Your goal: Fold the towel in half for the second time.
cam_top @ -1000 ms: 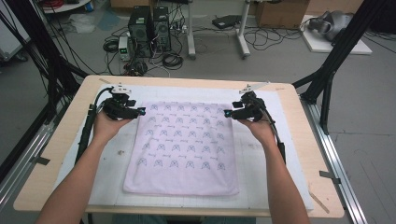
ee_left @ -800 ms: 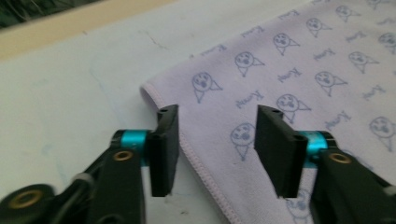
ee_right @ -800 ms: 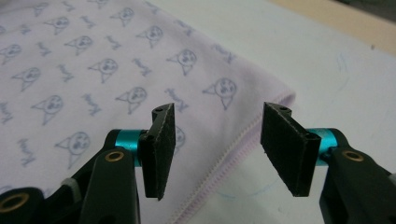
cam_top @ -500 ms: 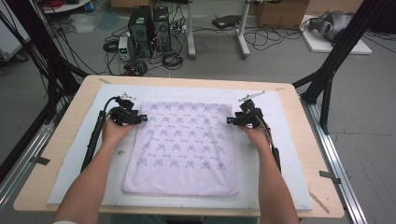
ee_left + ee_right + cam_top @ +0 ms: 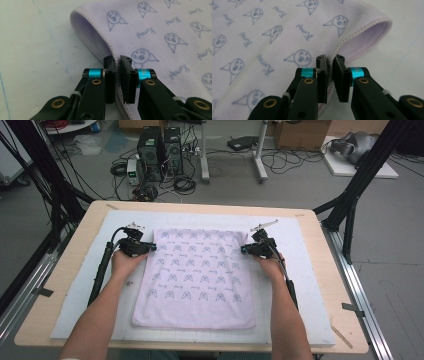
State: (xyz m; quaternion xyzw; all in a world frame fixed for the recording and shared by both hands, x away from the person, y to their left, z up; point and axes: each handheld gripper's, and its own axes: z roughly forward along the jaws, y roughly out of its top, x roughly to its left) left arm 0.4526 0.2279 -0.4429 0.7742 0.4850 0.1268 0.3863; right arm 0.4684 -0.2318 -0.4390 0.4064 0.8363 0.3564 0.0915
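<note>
While towel point(image 5: 197, 275) lies on mat point(image 5: 310, 270), left tongs point(image 5: 117, 65), right tongs point(image 5: 330, 65) just closed, pinching its edges.

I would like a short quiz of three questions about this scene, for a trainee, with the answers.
1. True or false: both grippers are shut on the towel's edges.
2. What is printed on the towel? A) small faces and words B) red stripes C) nothing
3. Which end of the towel do the grippers hold, far or near?

Key:
1. True. The left gripper and the right gripper each pinch a hem between the fingers.
2. A.
3. The far end, on the white mat.
</note>
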